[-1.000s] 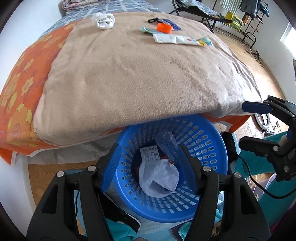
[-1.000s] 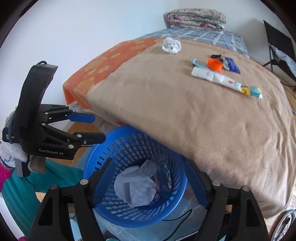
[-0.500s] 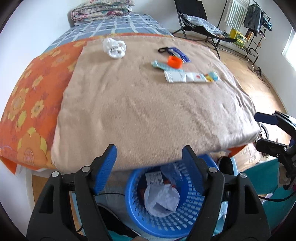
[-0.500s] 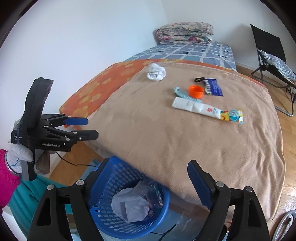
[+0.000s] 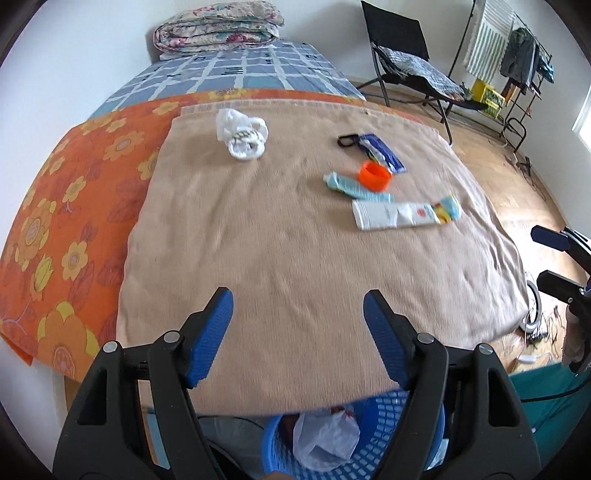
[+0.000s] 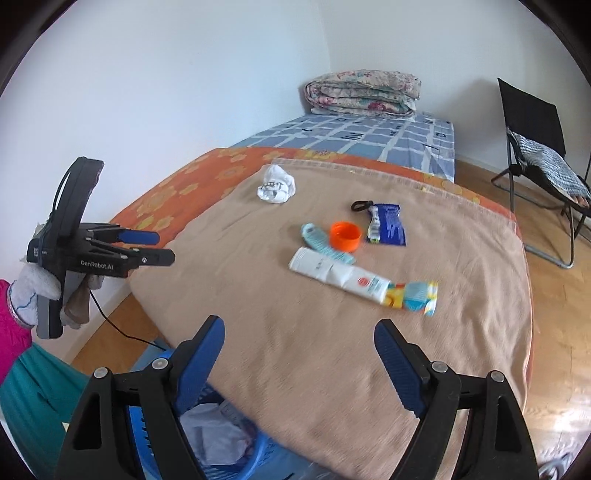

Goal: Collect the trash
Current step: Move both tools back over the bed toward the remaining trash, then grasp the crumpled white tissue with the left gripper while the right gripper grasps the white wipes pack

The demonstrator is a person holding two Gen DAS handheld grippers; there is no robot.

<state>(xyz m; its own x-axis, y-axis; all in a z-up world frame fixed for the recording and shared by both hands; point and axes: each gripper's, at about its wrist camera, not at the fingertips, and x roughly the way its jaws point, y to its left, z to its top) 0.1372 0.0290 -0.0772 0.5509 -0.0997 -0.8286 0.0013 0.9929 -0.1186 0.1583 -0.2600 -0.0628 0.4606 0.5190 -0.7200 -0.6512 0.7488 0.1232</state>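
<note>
On the tan blanket lie a crumpled white wrapper, an orange cap, a light blue tube, a white tube and a dark blue packet. A blue basket with white trash inside stands on the floor below the bed's near edge. My left gripper is open and empty above the blanket's near edge. My right gripper is open and empty too.
The bed has an orange floral sheet and a blue checked sheet, with a folded quilt at its head. A black folding chair and a clothes rack stand on the wood floor at the right.
Both grippers have risen from over the basket to above the bed. The basket has dropped to the bottom edge of both views and the items on the blanket show closer.
</note>
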